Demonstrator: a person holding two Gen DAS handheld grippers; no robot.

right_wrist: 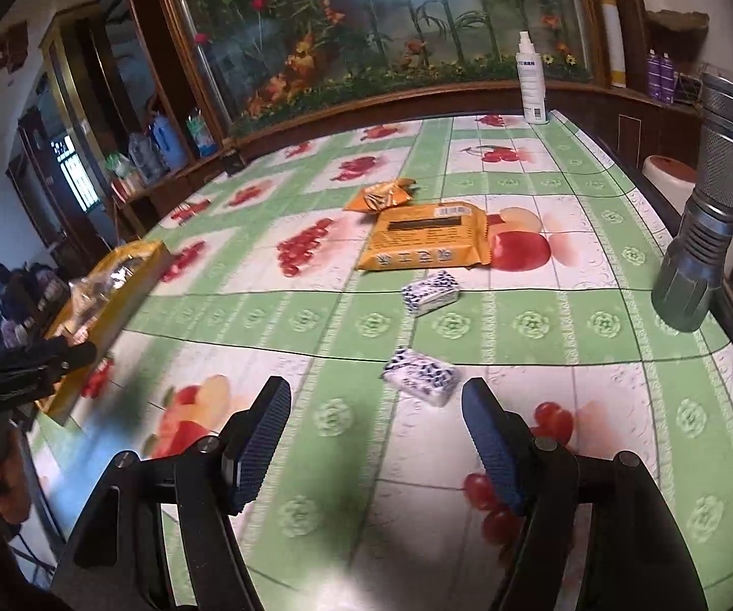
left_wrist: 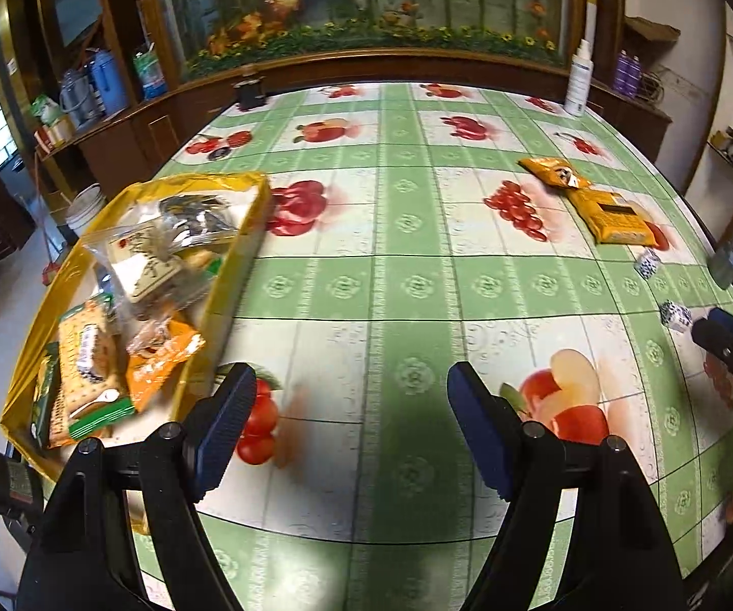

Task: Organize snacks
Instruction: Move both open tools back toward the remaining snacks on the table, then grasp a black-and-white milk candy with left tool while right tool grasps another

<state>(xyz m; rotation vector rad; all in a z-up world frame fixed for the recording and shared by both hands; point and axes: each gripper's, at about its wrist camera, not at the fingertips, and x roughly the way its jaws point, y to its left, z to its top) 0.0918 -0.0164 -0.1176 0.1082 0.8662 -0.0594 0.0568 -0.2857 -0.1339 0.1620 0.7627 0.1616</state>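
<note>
The gold tray already holds several snack packets. Right of the tray, 2 orange packets and 2 small blue-white packets remain loose on the tablecloth. Far right of the tray stands a flashlight, clear of them. Left gripper and right gripper: jaws wide, empty.
</note>
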